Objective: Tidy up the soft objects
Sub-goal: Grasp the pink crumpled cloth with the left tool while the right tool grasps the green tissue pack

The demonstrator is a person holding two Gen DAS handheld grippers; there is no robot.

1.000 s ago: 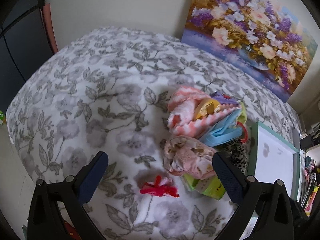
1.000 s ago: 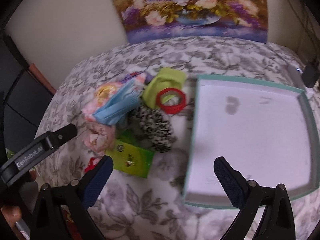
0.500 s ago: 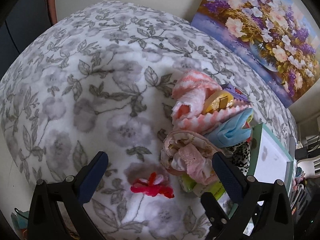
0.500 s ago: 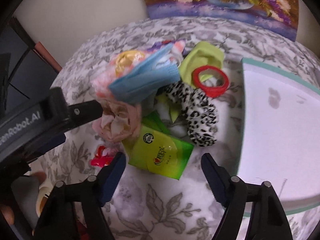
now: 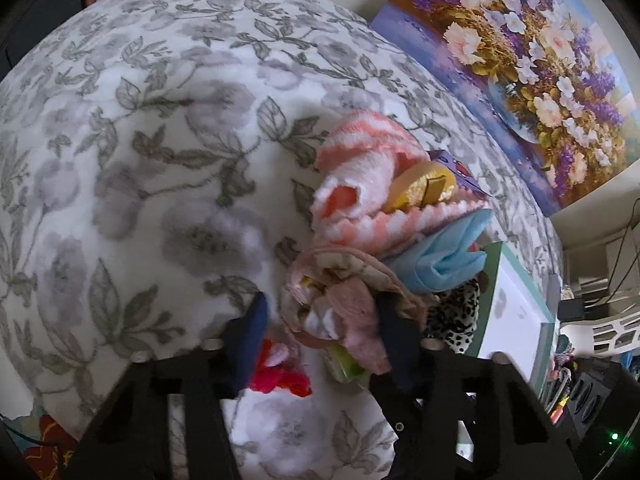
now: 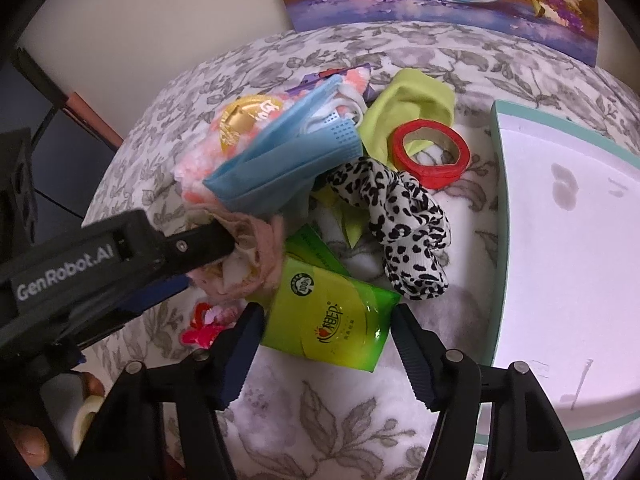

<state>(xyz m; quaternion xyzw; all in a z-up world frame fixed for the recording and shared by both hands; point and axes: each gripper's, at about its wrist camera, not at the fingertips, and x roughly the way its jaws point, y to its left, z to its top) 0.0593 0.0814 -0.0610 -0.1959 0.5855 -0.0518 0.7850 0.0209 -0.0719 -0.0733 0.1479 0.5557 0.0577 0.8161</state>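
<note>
A pile of soft things lies on the flowered blanket (image 5: 160, 160). My left gripper (image 5: 324, 320) has its fingers on both sides of a pink scrunchie (image 5: 348, 300), also seen in the right wrist view (image 6: 256, 256), and presses on it. My right gripper (image 6: 326, 332) is partly closed around a green tissue pack (image 6: 336, 316), touching its edges. A blue face mask (image 6: 288, 160), a leopard scrunchie (image 6: 400, 220), a lime cloth (image 6: 412, 96), a red ring (image 6: 432, 152) and a pink striped towel (image 5: 360, 176) lie in the pile.
A shallow white tray with a teal rim (image 6: 500, 184) sits right of the pile. A small red bow (image 6: 204, 324) lies at the near left. A flower painting (image 5: 520, 60) leans on the wall behind. The blanket drops off at the left edge.
Both grippers have moved down and in toward the pile. The left one has narrowed onto the pink scrunchie. The right one has narrowed around the green tissue pack.
</note>
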